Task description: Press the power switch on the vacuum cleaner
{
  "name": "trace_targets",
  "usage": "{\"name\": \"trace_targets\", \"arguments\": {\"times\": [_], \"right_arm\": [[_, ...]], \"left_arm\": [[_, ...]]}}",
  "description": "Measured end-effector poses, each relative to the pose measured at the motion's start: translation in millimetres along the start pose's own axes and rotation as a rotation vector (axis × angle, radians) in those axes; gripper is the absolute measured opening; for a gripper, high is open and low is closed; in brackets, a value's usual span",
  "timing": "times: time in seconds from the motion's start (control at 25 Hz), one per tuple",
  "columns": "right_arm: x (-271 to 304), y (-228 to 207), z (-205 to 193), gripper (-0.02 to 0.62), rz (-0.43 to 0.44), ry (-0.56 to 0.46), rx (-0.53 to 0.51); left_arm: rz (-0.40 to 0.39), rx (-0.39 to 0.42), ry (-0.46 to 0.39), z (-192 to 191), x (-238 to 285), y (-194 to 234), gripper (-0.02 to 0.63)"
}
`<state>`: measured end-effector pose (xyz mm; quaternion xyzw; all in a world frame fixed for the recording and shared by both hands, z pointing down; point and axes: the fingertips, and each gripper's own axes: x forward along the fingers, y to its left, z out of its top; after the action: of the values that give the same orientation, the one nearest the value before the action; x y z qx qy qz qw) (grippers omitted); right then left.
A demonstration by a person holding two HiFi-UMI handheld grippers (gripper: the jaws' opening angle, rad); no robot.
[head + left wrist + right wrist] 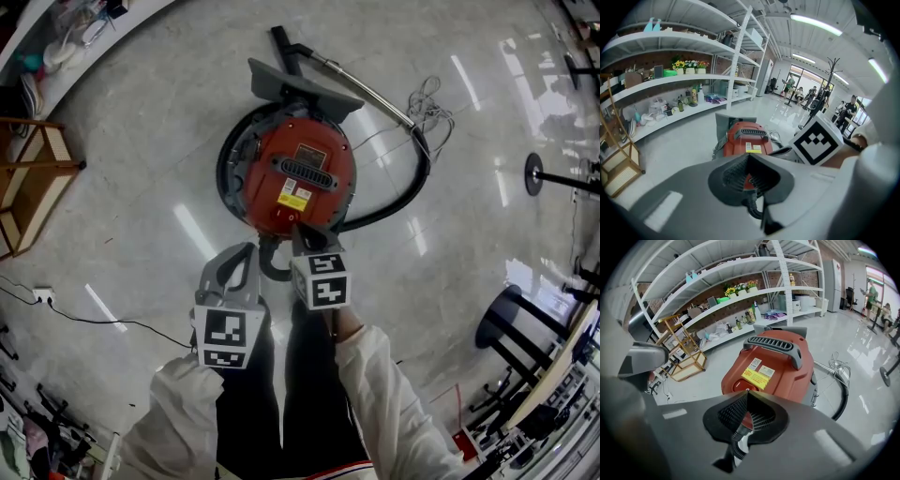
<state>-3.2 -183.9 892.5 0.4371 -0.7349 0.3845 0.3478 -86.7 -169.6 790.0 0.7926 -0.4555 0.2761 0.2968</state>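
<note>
Nearest the operator, the left hand-held gripper [749, 155] has its jaws pressed together on nothing. It hangs left of the work, well short of the machine. The right hand-held gripper [747, 392] is likewise pressed together and empty. Its tip sits just near of the power switch [740, 385], and we cannot confirm contact from any view.

The power switch is a round red button on the near end of the vacuum cleaner [298, 173], facing upward. We judge it a stiff plastic part with short travel – no grasp is needed. We would push on its centre with the closed tip, straight down.

The vacuum cleaner stands on the floor [141, 187], directly ahead of the operator. We judge the body heavy and rigid with a smooth shell, but a sideways push might roll it. To steady or lift it, we would take the grey carry handle [776, 345] across the top.

The long axis of the body runs near to far – switch end near, grey floor nozzle [300, 84] far. The black hose [412, 178] loops out to the right and joins the metal wand [361, 84], which angles back far-left. We judge the hose soft and easily snagged.
</note>
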Motion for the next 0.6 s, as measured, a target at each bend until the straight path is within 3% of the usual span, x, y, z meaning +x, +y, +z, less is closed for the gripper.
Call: {"name": "trace_targets", "arguments": {"times": [0.6], "right_arm": [[4.3, 7.0, -2.5, 0.002, 0.017, 0.030, 0.002]], "left_arm": [[-0.011, -0.014, 0.013, -4.9, 0.7, -0.5, 0.000]]}}
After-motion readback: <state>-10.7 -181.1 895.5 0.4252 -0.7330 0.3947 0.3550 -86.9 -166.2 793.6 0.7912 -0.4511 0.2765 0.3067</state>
